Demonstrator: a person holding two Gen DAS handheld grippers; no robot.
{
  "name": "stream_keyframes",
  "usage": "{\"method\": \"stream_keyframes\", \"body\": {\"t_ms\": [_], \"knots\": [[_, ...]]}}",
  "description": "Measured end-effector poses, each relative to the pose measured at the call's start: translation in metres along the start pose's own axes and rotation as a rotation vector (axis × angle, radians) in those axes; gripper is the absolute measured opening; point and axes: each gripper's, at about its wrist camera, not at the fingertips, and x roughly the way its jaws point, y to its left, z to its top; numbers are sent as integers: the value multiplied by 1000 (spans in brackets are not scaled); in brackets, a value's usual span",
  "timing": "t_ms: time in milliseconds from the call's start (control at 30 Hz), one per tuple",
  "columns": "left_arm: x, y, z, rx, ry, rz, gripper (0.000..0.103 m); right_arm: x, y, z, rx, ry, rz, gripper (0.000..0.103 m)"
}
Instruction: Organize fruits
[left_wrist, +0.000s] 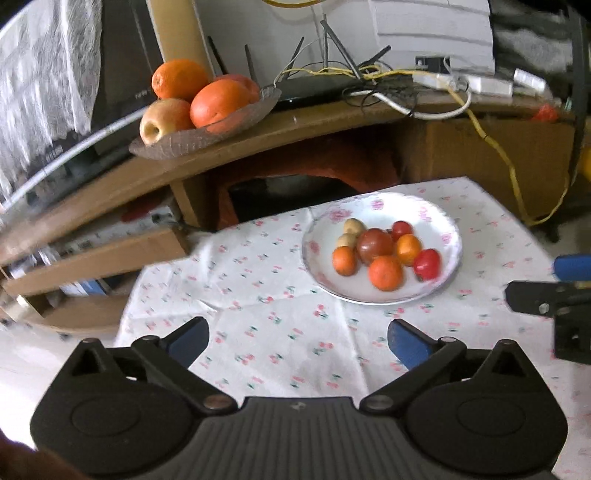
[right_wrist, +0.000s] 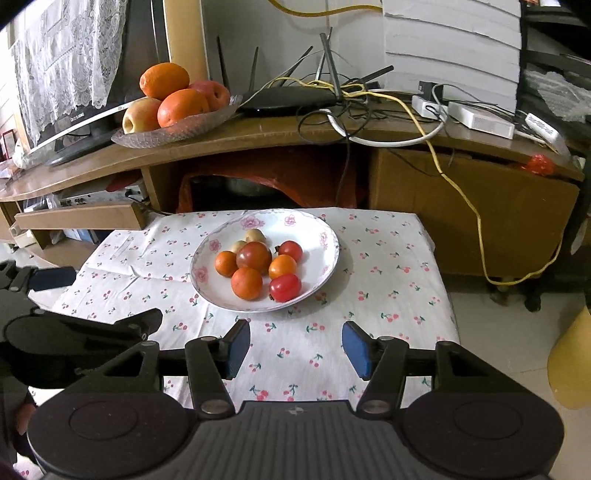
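Note:
A white floral plate (left_wrist: 448, 254) (right_wrist: 325, 258) sits on a cherry-print cloth and holds several small fruits: oranges, red ones, a dark tomato-like one (right_wrist: 254, 256) and small pale ones. A glass dish (left_wrist: 177, 142) (right_wrist: 184, 131) on the wooden shelf behind holds large oranges (right_wrist: 164, 79) and apples. My left gripper (left_wrist: 297, 341) is open and empty over the cloth, left of and nearer than the plate. My right gripper (right_wrist: 295, 345) is open and empty just in front of the plate. The left gripper also shows at the left edge of the right wrist view (right_wrist: 48, 280).
The wooden shelf (right_wrist: 295, 133) carries a black router (right_wrist: 291, 99), tangled cables, white boxes and a monitor (right_wrist: 92, 122) with a lace cover. A yellow cable (right_wrist: 476, 221) hangs down at the right. A cardboard box (right_wrist: 472, 210) stands under the shelf.

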Motion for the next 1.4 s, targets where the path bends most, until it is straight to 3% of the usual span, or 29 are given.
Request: {"method": "stream_keyframes", "body": {"t_ms": [300, 933, 1400], "knots": [[-20, 7, -12, -51, 10, -17, 103, -20, 8, -17, 16, 4, 8, 56], [-45, 6, -49, -56, 68, -33, 103, -38, 17, -49, 38, 64, -15, 60], [-57, 2, -57, -52, 69, -47, 103, -45, 24, -61, 42, 87, -7, 60]]}}
